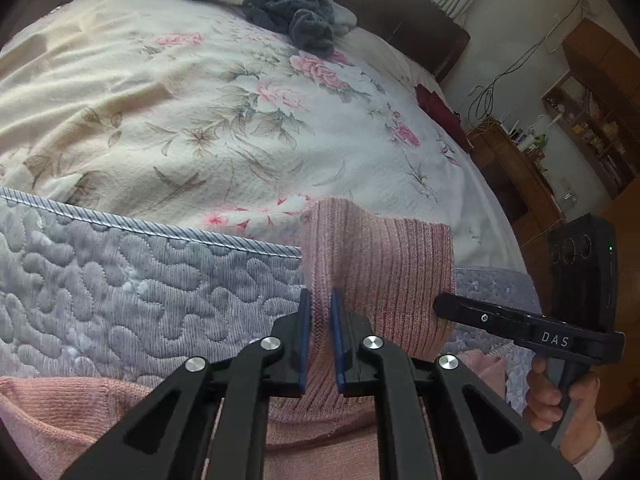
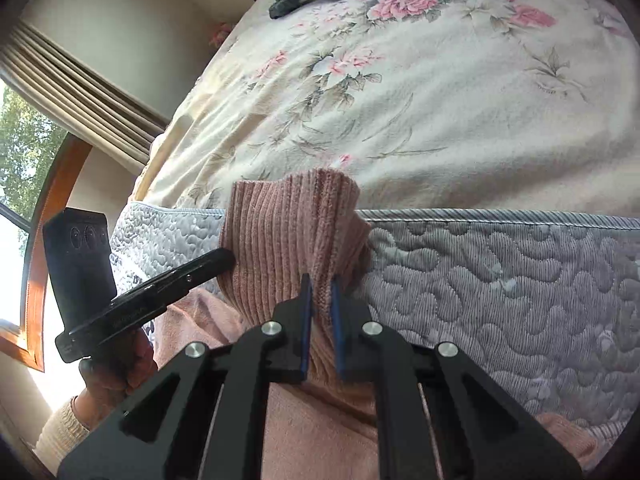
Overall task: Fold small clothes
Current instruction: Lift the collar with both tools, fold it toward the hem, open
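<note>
A pink ribbed knit garment is hanging over the quilted mattress edge of a bed, below a floral bedspread. The left gripper is pinching a fold of the knit, and the right gripper is clamping another fold. Dark grey clothes are lying crumpled far up the bed.

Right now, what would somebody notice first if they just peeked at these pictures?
First, the pink sweater hanging over the near edge of the bed, pinched by both the left gripper and the right gripper. Next, the flowery bedspread behind it, with a dark grey heap of clothes at the far end.
</note>
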A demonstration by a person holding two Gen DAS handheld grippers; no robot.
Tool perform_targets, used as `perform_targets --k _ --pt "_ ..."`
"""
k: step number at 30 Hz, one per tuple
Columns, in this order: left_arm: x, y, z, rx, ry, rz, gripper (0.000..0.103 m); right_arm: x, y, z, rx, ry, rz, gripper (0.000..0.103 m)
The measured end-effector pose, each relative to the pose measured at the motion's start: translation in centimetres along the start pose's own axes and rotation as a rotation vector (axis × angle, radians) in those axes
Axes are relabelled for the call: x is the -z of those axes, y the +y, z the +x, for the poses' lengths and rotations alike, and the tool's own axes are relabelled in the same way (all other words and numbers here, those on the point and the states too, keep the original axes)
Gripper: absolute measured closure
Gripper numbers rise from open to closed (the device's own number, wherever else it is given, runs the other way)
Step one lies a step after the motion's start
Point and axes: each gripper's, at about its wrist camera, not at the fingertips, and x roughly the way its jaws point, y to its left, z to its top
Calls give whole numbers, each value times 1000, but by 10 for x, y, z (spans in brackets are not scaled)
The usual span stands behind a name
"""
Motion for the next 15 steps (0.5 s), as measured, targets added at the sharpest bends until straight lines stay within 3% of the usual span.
perform_targets --k 7,15 --pt "56 -24 -58 14 -57 84 94 68 42 -39 53 -15 -127 95" --pt "143 -20 -86 -32 12 105 94 160 64 -40 144 68 -215 91"
